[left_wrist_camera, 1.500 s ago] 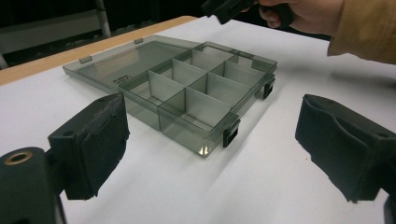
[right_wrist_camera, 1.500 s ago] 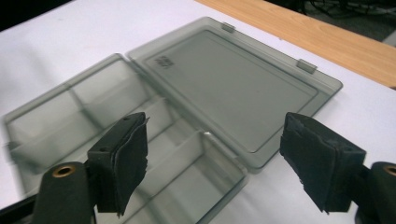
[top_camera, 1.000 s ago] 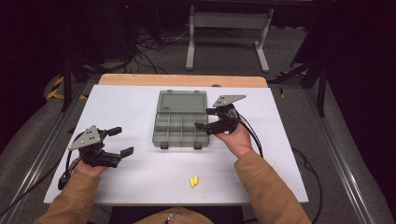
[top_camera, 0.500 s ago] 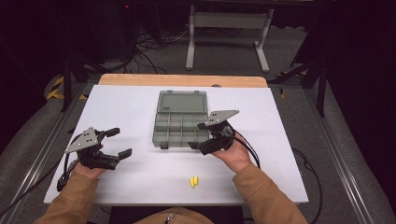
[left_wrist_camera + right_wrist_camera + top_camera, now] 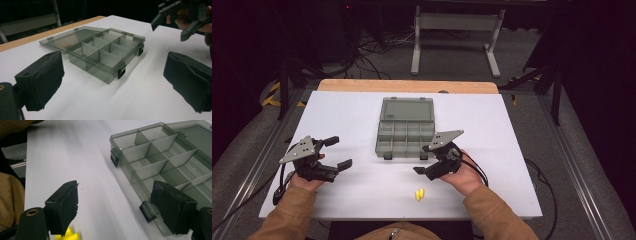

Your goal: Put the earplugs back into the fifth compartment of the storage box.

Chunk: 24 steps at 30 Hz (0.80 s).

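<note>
High view has your right gripper (image 5: 426, 160) hanging just off the near right corner of the open grey organizer box (image 5: 404, 131), jaws spread wide with nothing between them. The two little yellow pieces (image 5: 418, 194) sit on the white table (image 5: 352, 120) a bit nearer to you than that claw, close by it but not touching. From the right gripper view, those yellow pieces (image 5: 68, 235) peek out at the bottom edge right under the left-hand jaw, while the box (image 5: 160, 162) runs along the right-hand jaw, one black latch showing just beside it. Your left gripper (image 5: 334, 152) is well apart from the box on the left side of the table, also open and empty; its own view looks across at the box (image 5: 100, 53), lid laid flat behind it, compartments bare.
</note>
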Motion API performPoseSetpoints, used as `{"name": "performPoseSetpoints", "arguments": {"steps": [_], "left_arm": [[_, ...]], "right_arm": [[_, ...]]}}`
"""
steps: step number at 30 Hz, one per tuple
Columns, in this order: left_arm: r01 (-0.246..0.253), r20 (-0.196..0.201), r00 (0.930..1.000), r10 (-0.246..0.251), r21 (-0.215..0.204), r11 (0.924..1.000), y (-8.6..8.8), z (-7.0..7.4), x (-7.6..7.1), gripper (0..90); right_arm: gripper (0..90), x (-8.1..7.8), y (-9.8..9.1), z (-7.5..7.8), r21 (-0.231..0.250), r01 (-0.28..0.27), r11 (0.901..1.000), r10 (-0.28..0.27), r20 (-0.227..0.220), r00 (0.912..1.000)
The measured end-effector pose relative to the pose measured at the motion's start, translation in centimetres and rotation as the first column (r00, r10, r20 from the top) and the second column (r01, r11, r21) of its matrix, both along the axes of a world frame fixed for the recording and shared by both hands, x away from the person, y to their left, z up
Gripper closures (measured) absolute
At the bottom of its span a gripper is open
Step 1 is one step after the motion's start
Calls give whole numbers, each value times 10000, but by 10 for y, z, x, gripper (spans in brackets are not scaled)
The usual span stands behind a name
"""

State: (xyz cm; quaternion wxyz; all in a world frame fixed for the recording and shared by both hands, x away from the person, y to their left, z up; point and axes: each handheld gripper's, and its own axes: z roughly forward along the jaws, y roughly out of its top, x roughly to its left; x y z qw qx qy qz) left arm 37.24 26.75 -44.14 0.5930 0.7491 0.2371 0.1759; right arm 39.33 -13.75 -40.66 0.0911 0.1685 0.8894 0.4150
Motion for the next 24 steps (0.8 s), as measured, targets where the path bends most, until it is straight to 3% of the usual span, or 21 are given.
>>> {"name": "performPoseSetpoints", "arguments": {"steps": [10,24], "left_arm": [[9,9,10000,-9,18,10000,-1,0,-1,28],[-13,58,10000,13,42,10000,0,1,-1,28]], "right_arm": [[234,-9,3,-11,-720,-492,9962,471,-314,9984],[279,-16,2,-21,-1741,-881,9808,754,-786,9941]]}}
